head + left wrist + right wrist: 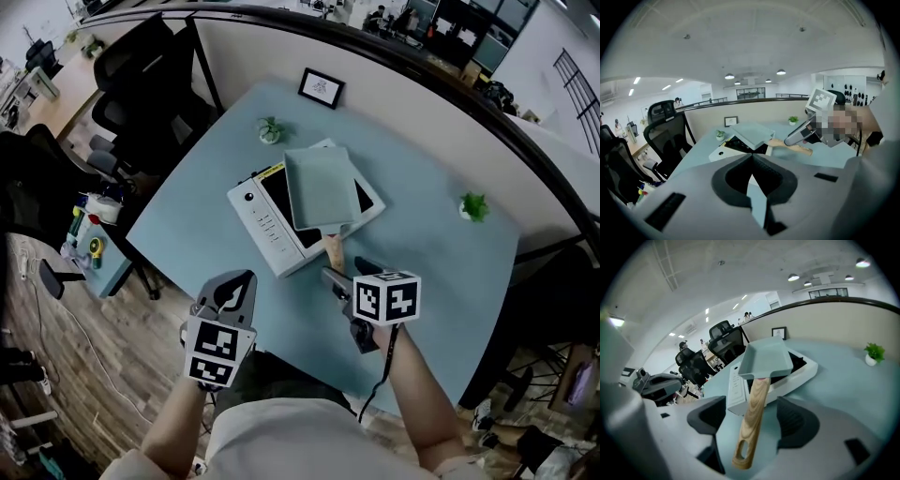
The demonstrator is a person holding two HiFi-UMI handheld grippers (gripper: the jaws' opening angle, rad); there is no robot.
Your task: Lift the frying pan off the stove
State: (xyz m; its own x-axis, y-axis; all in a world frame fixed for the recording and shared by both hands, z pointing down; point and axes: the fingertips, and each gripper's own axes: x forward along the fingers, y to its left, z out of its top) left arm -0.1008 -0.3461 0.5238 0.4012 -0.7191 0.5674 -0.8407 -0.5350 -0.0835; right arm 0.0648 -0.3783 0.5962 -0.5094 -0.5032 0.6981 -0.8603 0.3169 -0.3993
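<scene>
handle lane: your right gripper (349, 275) straddles the pan handle (751, 420), slack on both sides.
stove (255, 217) 11 o'clock: small plant (270, 130) blocks.
stove 3 o'clock: second plant (473, 206), well apart.
stove 7 o'clock: bare table (187, 234), open to your left gripper (234, 287).

left gripper (246, 278): pale grey moulded shell that narrows toward the jaw tips.
left pads (765, 172): dark, finely ribbed, lining the inner jaw faces.
slot (664, 212): dark rectangle sunk in the shell behind the left jaws.
left marker cube (217, 352): white faces with black square markers, at the tool's rear.
right gripper (349, 272): same grey shell.
right pads (797, 423): dark and ribbed.
right marker cube (386, 297): white, black square markers, mounted behind the jaws.
cable (382, 367): thin, black, leaving the right gripper's rear under the cube.
top (281, 439): pale cream fabric.
</scene>
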